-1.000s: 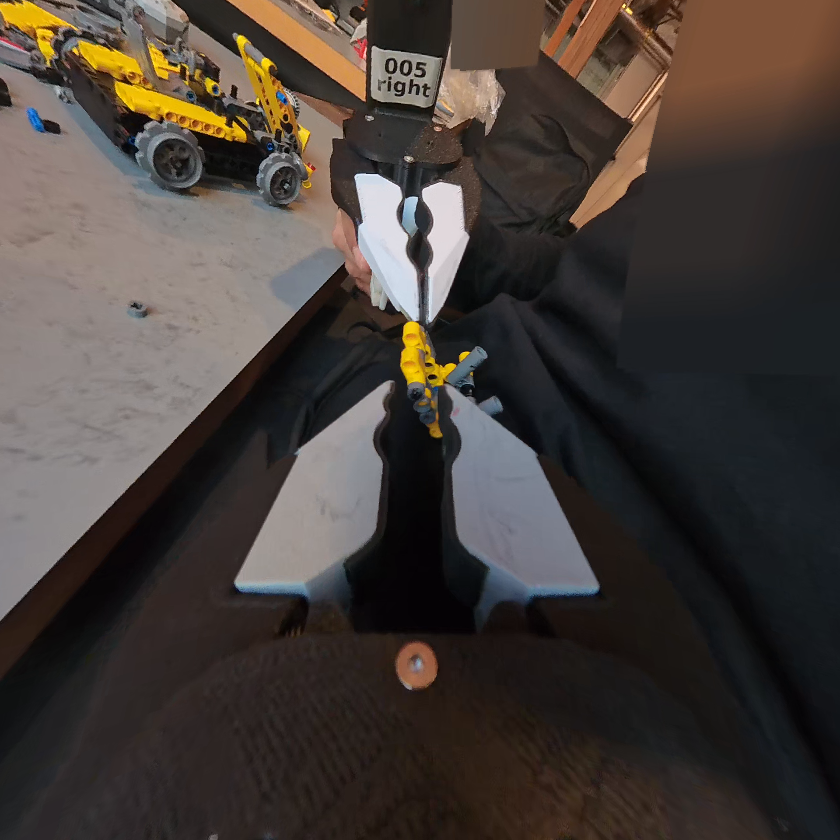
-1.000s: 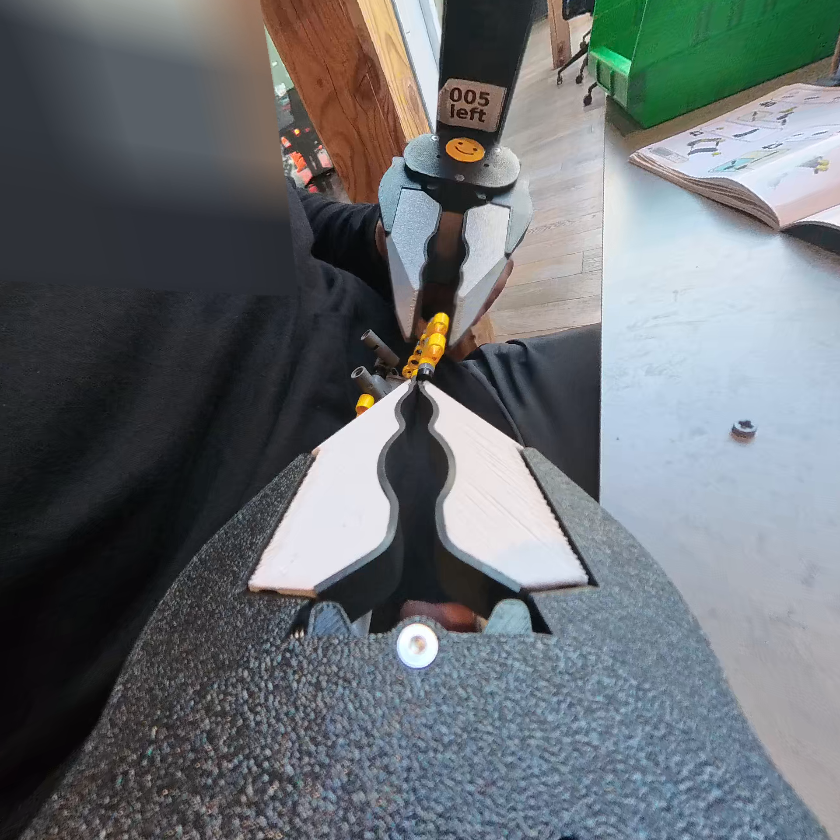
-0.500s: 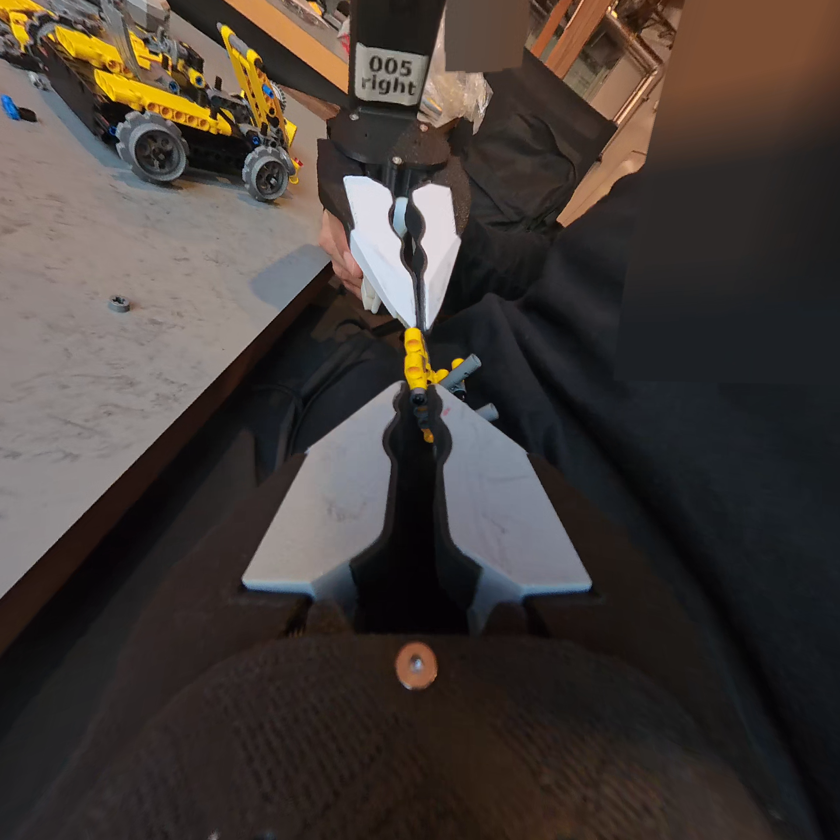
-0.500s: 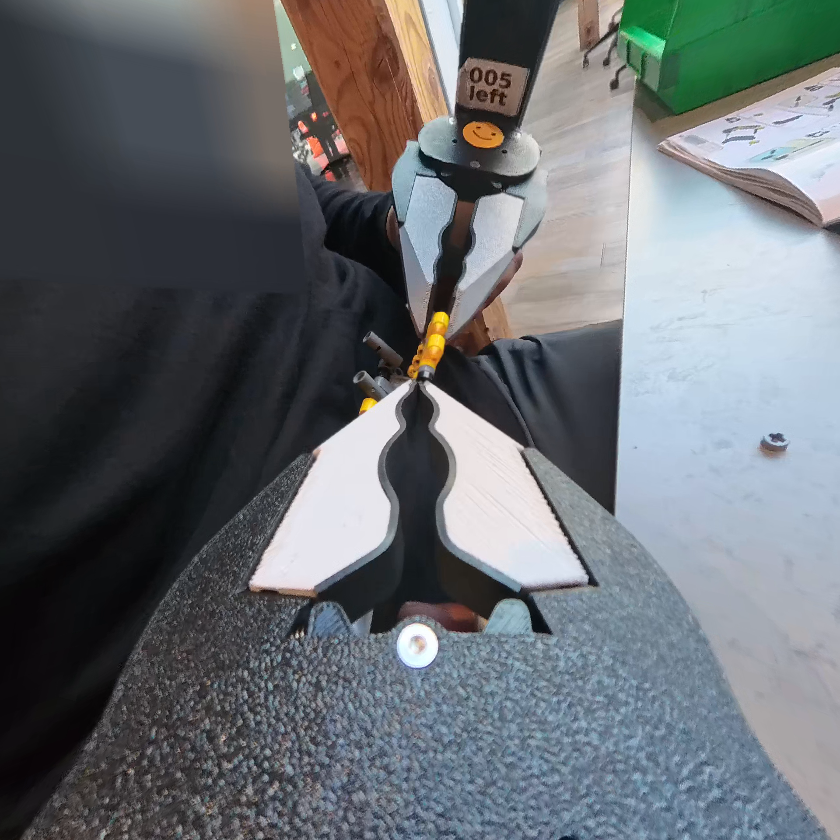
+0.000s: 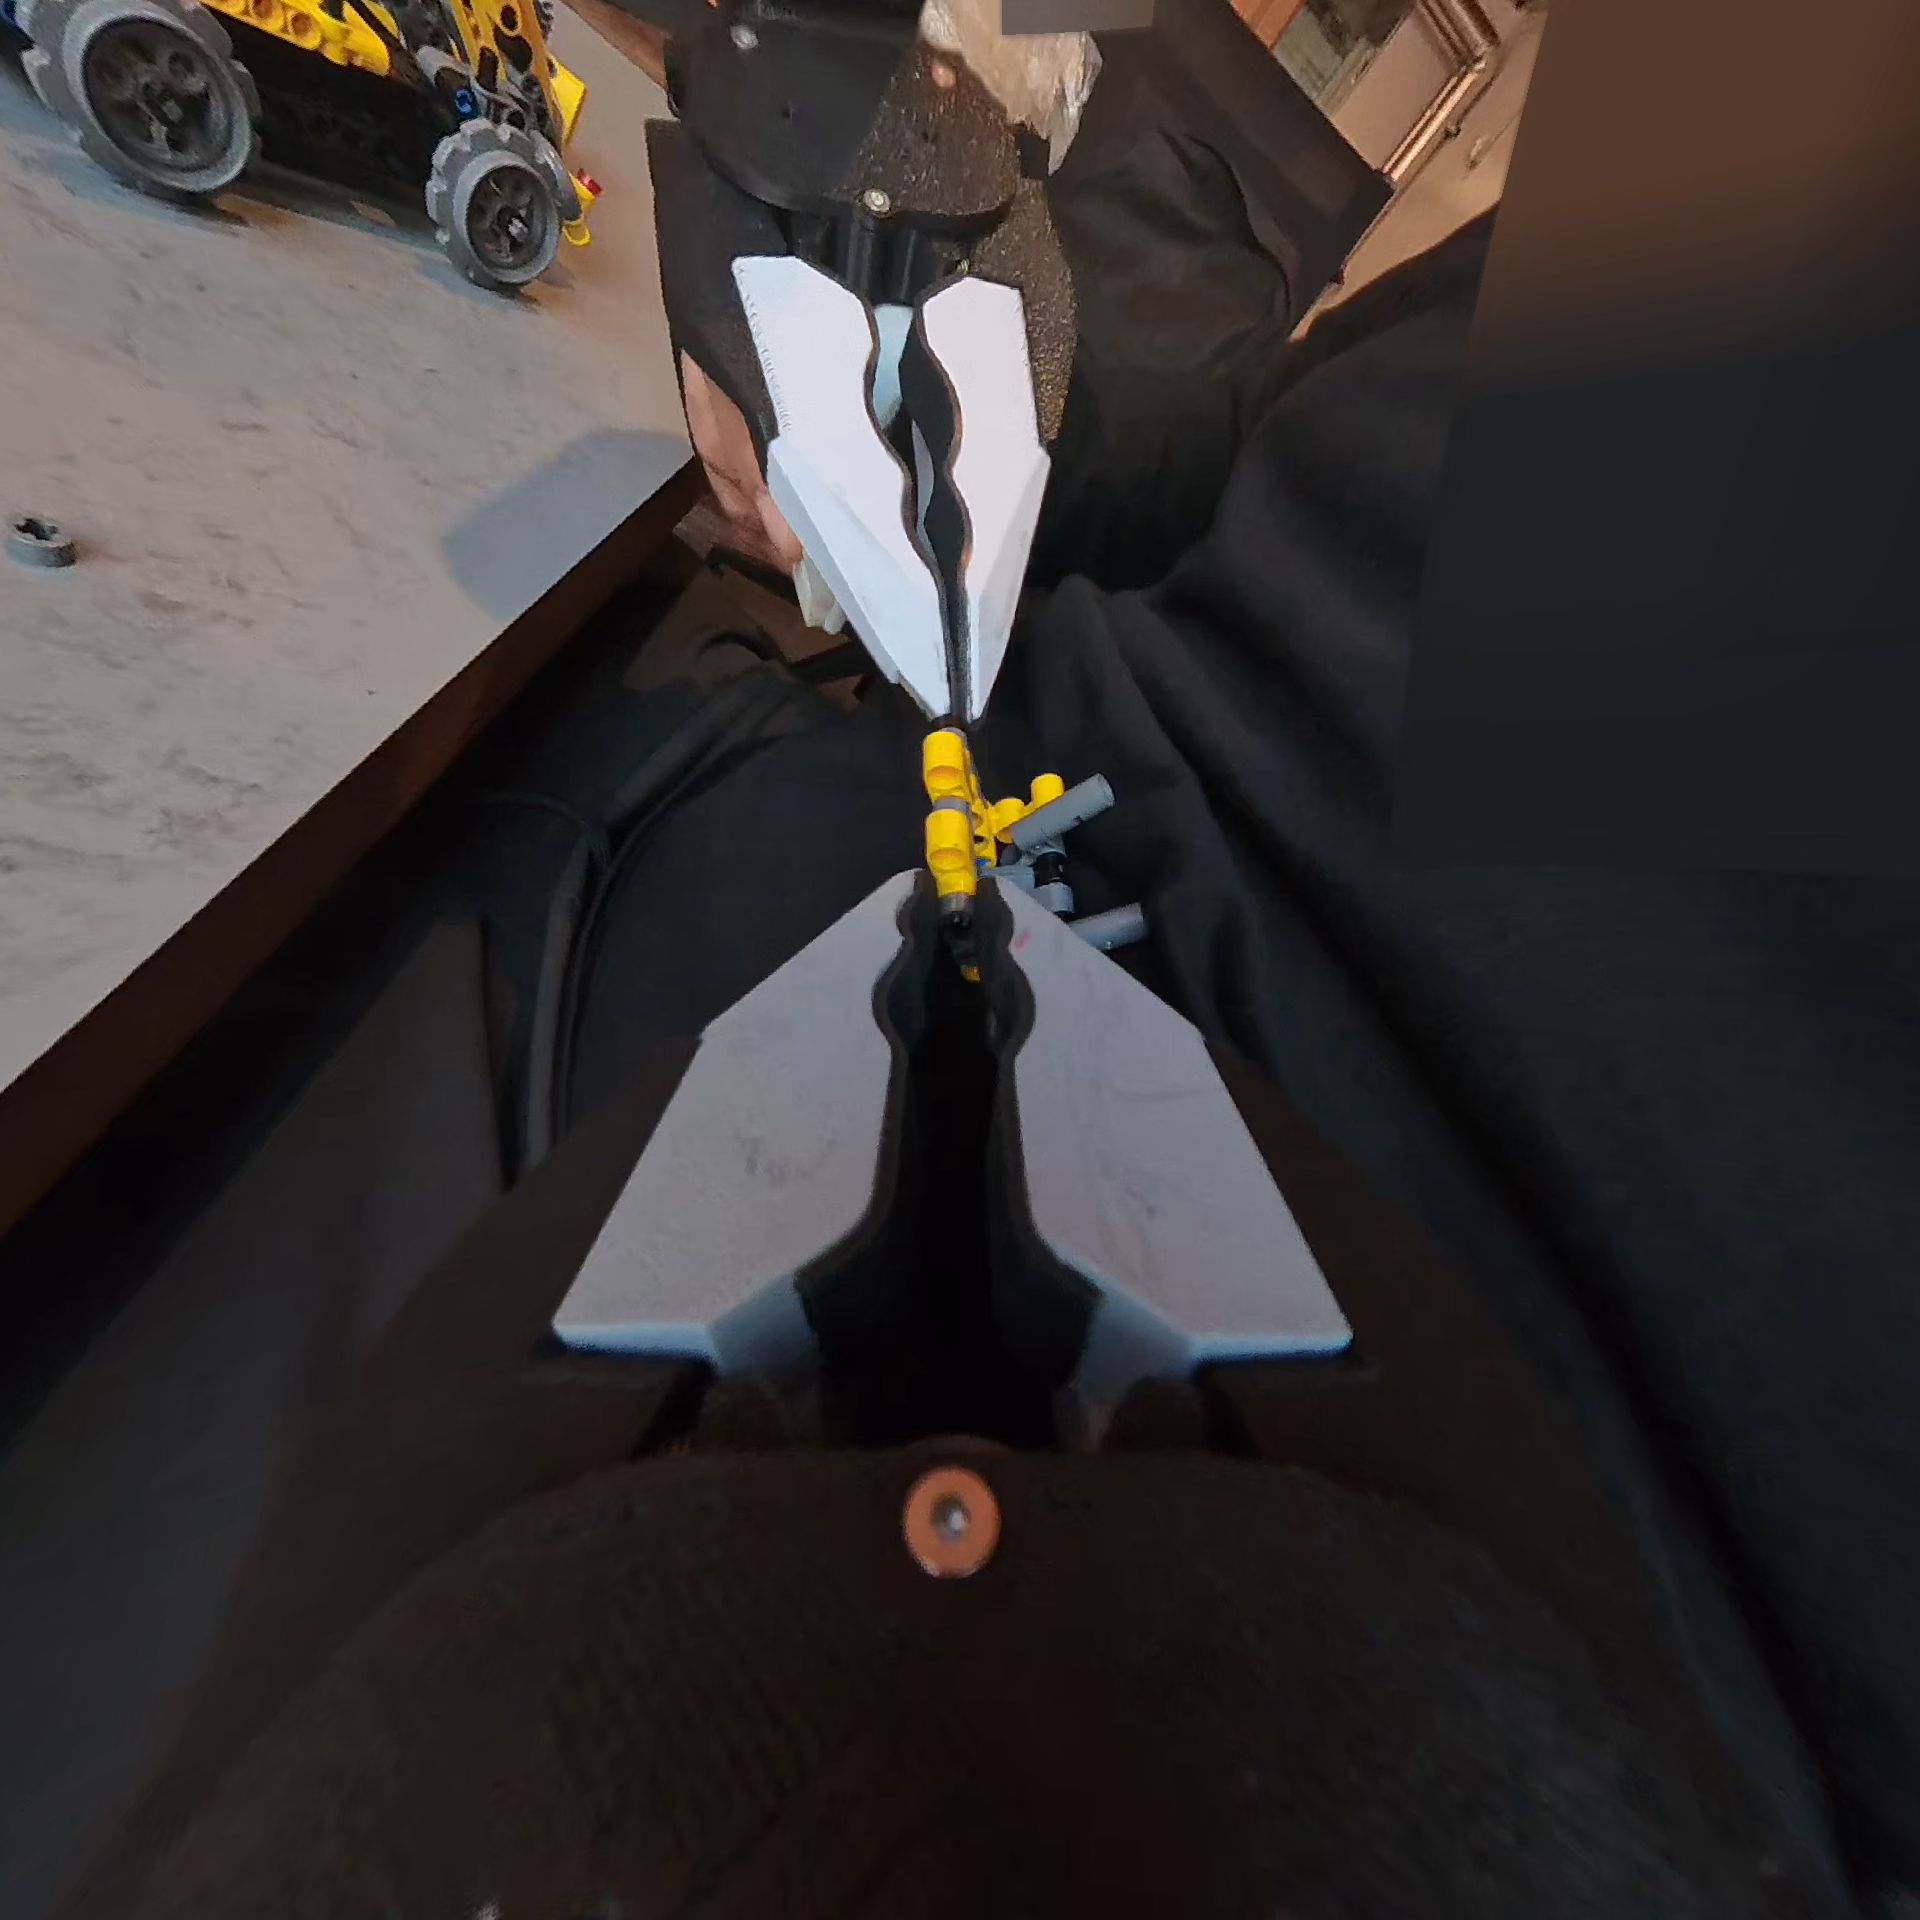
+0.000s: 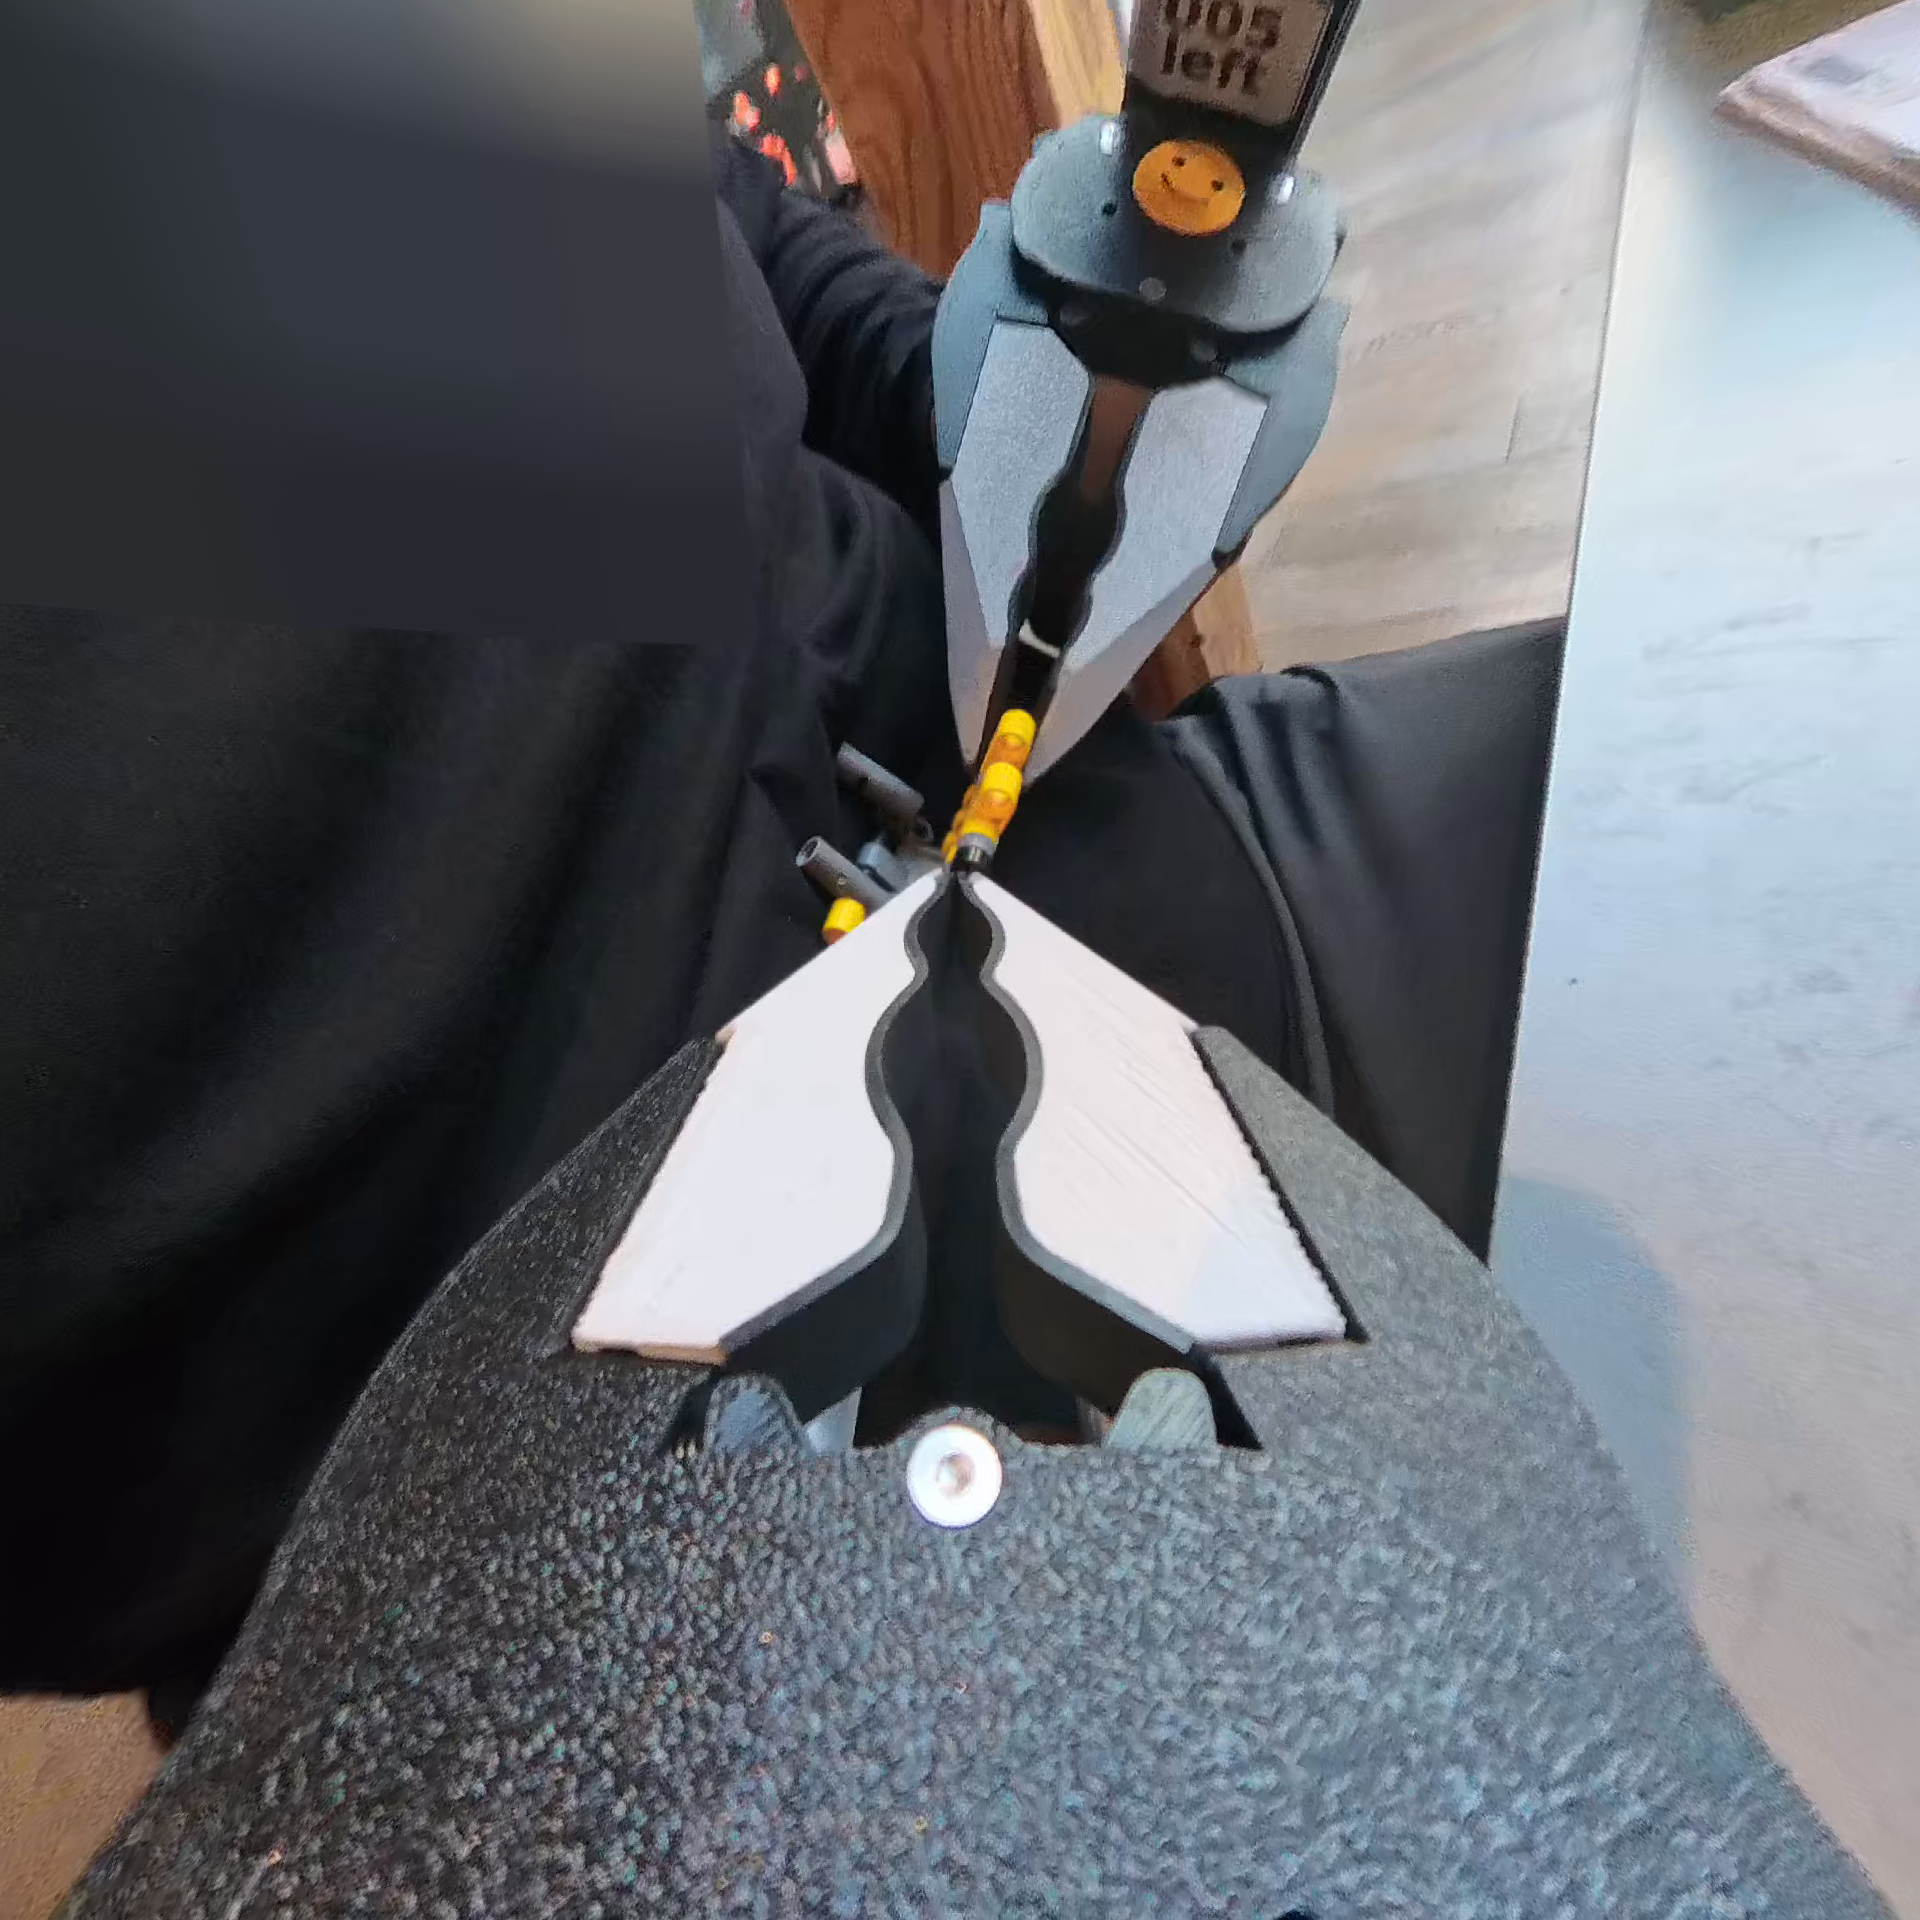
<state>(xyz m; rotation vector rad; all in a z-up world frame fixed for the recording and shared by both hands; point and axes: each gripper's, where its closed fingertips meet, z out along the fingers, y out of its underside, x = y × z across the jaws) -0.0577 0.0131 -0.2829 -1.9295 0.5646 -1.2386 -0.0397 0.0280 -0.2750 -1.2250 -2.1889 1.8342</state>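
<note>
Beside the grey counter (image 5: 260,436), above a dark-clothed lap, left tongs (image 5: 951,914) and right tongs (image 6: 954,881) face tip to tip, each clamped on one end of the yellow brick assembly (image 5: 951,821), its long axis running between them.

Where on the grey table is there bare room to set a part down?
Left wrist view: the grey table is bare between the yellow wheeled model at the far edge, the small grey ring and the near edge. Right wrist view: table bare up to a booklet corner. Crowded: both grippers pinch the yellow brick piece over the lap.
</note>
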